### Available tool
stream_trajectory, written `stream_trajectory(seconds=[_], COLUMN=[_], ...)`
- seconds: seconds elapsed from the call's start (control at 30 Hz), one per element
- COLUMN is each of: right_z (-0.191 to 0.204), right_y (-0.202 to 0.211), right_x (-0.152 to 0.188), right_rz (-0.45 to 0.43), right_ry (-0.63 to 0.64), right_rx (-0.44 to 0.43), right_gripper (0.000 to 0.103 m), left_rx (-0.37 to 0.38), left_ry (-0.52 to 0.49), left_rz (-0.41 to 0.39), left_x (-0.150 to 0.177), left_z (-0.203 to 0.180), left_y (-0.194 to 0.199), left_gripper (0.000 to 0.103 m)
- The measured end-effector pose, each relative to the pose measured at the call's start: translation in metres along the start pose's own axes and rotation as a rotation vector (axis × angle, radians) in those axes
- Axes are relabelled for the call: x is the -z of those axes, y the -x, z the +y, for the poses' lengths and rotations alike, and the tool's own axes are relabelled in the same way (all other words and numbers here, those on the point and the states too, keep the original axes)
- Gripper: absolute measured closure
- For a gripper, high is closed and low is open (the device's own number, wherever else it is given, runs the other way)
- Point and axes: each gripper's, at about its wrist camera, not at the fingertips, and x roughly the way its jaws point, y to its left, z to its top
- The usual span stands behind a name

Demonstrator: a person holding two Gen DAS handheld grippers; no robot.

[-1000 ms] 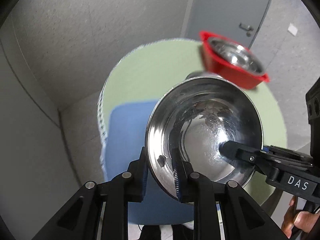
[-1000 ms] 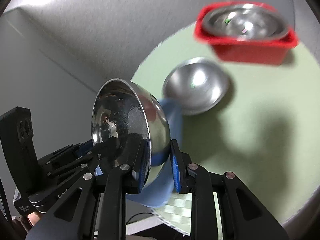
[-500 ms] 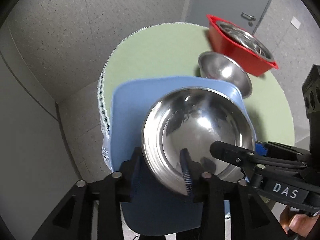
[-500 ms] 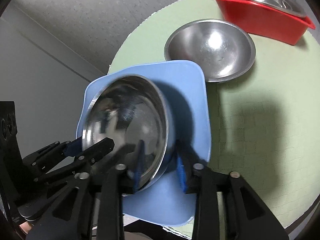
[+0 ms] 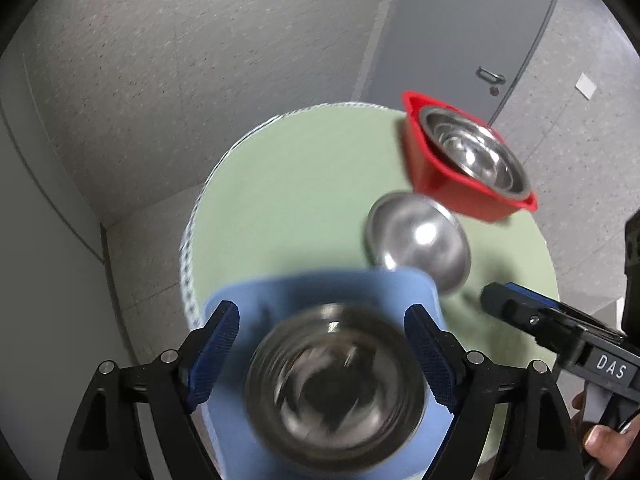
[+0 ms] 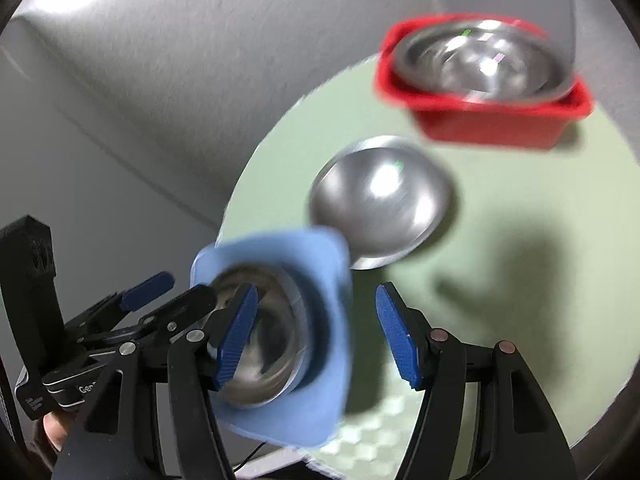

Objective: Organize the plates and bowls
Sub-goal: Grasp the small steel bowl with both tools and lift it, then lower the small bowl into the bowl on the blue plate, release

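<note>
A steel bowl [image 5: 334, 384] sits on a blue square plate [image 5: 320, 292] at the near edge of the round green table [image 5: 300, 200]. My left gripper [image 5: 322, 354] is open, its fingers either side of the bowl and above it. My right gripper [image 6: 316, 336] is open and empty, just right of that bowl [image 6: 260, 344] and blue plate [image 6: 316, 248]. A second steel bowl [image 5: 418, 242] stands on the table past the plate, also in the right wrist view [image 6: 380, 204]. A red tub [image 5: 460, 164] holds nested steel bowls [image 6: 480, 60].
The red tub [image 6: 488, 120] stands at the table's far right side. The right gripper's body [image 5: 560, 340] shows at the right of the left wrist view. Grey floor and a wall with a door [image 5: 480, 40] surround the table.
Both grippers let go of the steel bowl, which now rests on the blue plate. Both jaws opened wide and pulled back and up from it.
</note>
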Motion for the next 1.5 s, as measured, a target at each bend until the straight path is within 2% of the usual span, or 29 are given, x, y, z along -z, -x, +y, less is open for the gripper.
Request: stream_trajectory(seconds=[0.17,0.33,0.4,0.43,0.53,0.63,0.67,0.7,0.73,0.77,0.8,1.07,1.3,1.5], right_z=[-0.039,-0.069,-0.076,-0.081,-0.088,-0.096,-0.098,-0.099,-0.099,-0.098,-0.097,-0.113,-0.113,-0.086], right_y=[-0.002,-0.036,-0.051,-0.058,-0.073,-0.079,-0.082,-0.083,-0.082,-0.081,-0.081,-0.056,-0.006,0.032], right_x=[-0.022,-0.036,-0.040,-0.041,-0.044,-0.045,-0.046,-0.046,-0.047,-0.047,-0.047,-0.043,-0.032,-0.029], right_rz=[-0.027,0.036,0.064,0.081,0.113,0.136,0.142,0.143,0.142,0.144,0.141,0.095,0.001,-0.067], right_ry=[-0.061,-0.097,-0.110,-0.116,-0.116,-0.120,-0.121,-0.121,-0.119,-0.113,-0.105,-0.119,-0.100,-0.057], right_rx=[0.050,0.033,0.014,0.006,-0.017,-0.042,-0.051,-0.068,-0.078,-0.085,-0.090,-0.052,-0.009,-0.014], right_gripper=[0.039,0.039,0.040,0.041,0.053,0.068,0.075,0.076,0.078,0.082,0.088,0.091,0.091,0.091], left_rx=[-0.013,-0.051,-0.072,-0.076,-0.079,-0.073,-0.056,-0.046,-0.032,-0.022,-0.022,0.039,0.118,0.128], left_ry=[-0.015,-0.033,-0.036,-0.041,-0.061,-0.082,-0.086,-0.090,-0.097,-0.103,-0.111,-0.161,-0.185,-0.172], left_rz=[0.026,0.114,0.160,0.180,0.231,0.264,0.270,0.273,0.270,0.266,0.263,0.221,0.128,0.053], left_x=[-0.035,-0.063,-0.069,-0.072,-0.075,-0.077,-0.078,-0.077,-0.078,-0.078,-0.079,-0.081,-0.073,-0.058], left_z=[-0.014,-0.024,-0.025,-0.027,-0.035,-0.042,-0.044,-0.048,-0.050,-0.052,-0.056,-0.083,-0.112,-0.098], left_y=[-0.032,-0.082,-0.102,-0.113,-0.137,-0.157,-0.161,-0.165,-0.168,-0.169,-0.170,-0.169,-0.130,-0.082], left_gripper=[0.021,0.021,0.024,0.028,0.040,0.064,0.068,0.070,0.078,0.083,0.084,0.087,0.087,0.086])
